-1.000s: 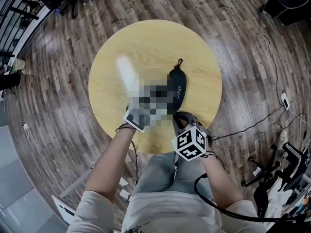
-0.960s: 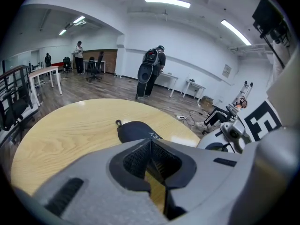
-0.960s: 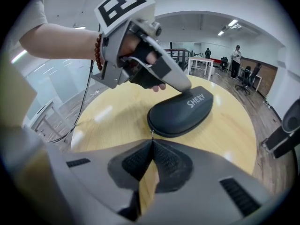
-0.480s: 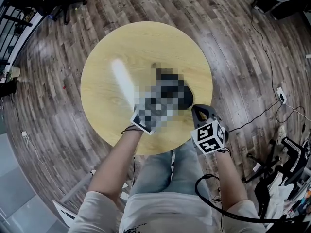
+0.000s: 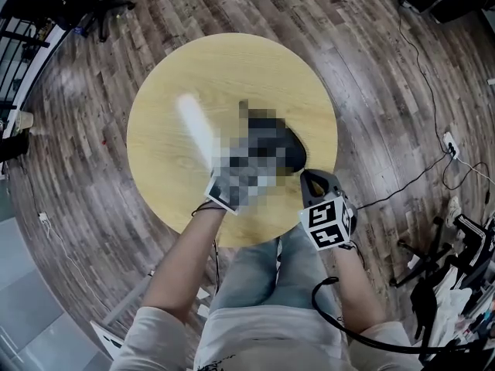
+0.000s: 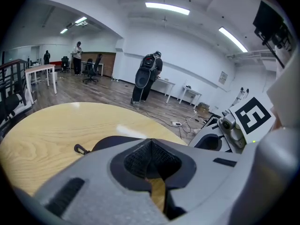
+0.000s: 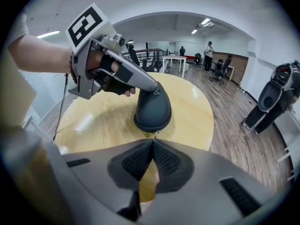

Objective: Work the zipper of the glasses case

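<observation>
The dark glasses case (image 5: 292,147) lies on the round wooden table (image 5: 170,99), right of centre, partly under a mosaic patch. In the right gripper view the case (image 7: 152,109) points its near end at me, and a small zipper pull (image 7: 154,133) hangs from that end. My right gripper (image 7: 152,143) is shut, its tips meeting at the pull. My left gripper (image 7: 157,92) lies along the top of the case, jaws shut. In the left gripper view, the shut left gripper (image 6: 150,142) hides most of the case (image 6: 110,142); its clip (image 6: 79,149) sticks out at the left.
The table edge runs close behind the right gripper (image 5: 308,178). Cables (image 5: 418,176) trail over the wooden floor on the right, with dark stands (image 5: 456,269) at the lower right. Desks, chairs and people stand far off, and dark equipment (image 6: 147,76) sits beyond the table.
The case has turned and shifted slightly toward the table's right edge. My right gripper swung right, then eased back a little to the case's near end. The left gripper stays over the case.
</observation>
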{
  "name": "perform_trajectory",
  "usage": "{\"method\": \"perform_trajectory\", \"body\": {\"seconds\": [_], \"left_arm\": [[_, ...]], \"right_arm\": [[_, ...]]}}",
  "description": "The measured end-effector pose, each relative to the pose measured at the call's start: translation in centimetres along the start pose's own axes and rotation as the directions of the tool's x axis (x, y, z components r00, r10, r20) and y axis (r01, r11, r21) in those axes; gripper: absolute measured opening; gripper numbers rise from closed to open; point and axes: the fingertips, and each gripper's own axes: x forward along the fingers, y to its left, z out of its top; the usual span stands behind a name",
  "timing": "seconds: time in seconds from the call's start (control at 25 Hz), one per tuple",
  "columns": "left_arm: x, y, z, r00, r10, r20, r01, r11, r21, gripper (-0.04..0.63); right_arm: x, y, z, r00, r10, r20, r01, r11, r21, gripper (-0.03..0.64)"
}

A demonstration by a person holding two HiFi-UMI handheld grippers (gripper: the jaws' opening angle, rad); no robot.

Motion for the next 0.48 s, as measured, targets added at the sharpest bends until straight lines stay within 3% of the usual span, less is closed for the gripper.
{"method": "perform_trajectory", "body": {"seconds": [0.2, 0.48], "left_arm": [[0.0, 0.1, 0.1, 1.000, -0.004, -0.007, 0.004, 1.000, 0.004, 0.006], [0.2, -0.2, 0.1, 1.000, -0.016, 0.000, 0.016, 1.000, 0.000, 0.006]], "right_arm": [[-0.1, 0.2, 0.1, 1.000, 0.001, 0.002, -0.001, 0.999, 0.049, 0.003], [0.2, 2.9, 0.2, 0.998, 0.057, 0.006, -0.058, 0.998, 0.037, 0.003]]}}
